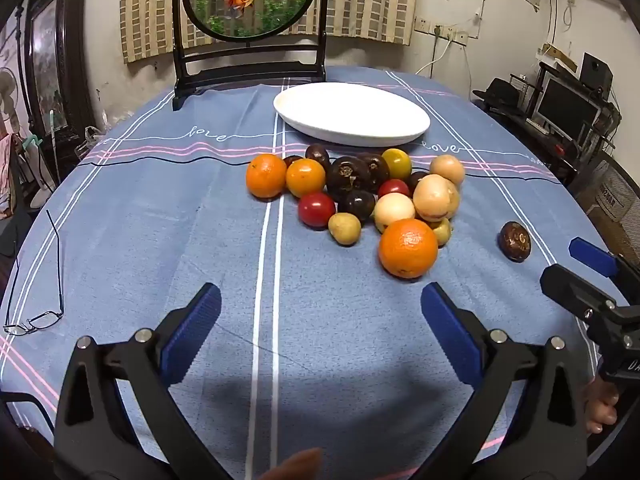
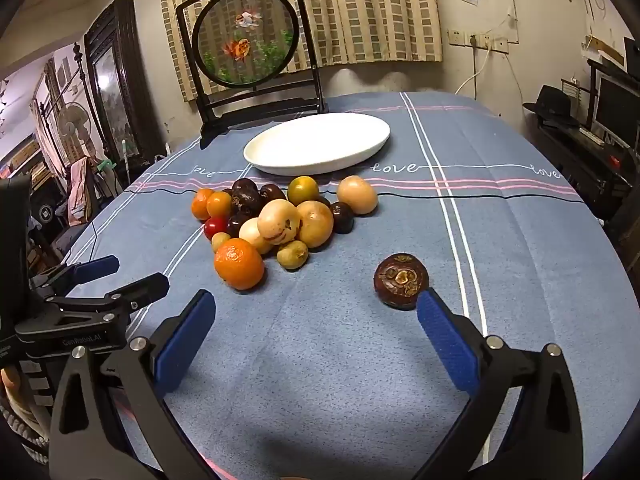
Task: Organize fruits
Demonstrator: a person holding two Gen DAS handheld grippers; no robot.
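A lived-in home: a table under a blue "love" cloth [image 1: 160,220], checked curtains [image 2: 360,12] on the far wall, a goldfish screen [image 2: 246,36], a fan [image 2: 74,122] far left, a monitor [image 1: 566,114] right.

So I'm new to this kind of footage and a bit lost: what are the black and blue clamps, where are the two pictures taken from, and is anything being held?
Those clamps are handheld grippers, one in each of a person's hands, each with a camera looking along its fingers. The left gripper and right gripper both have open jaws and hold nothing. On the blue tablecloth lie a pile of fruit, a lone dark mangosteen near the right gripper, an empty white plate behind the pile, and eyeglasses.
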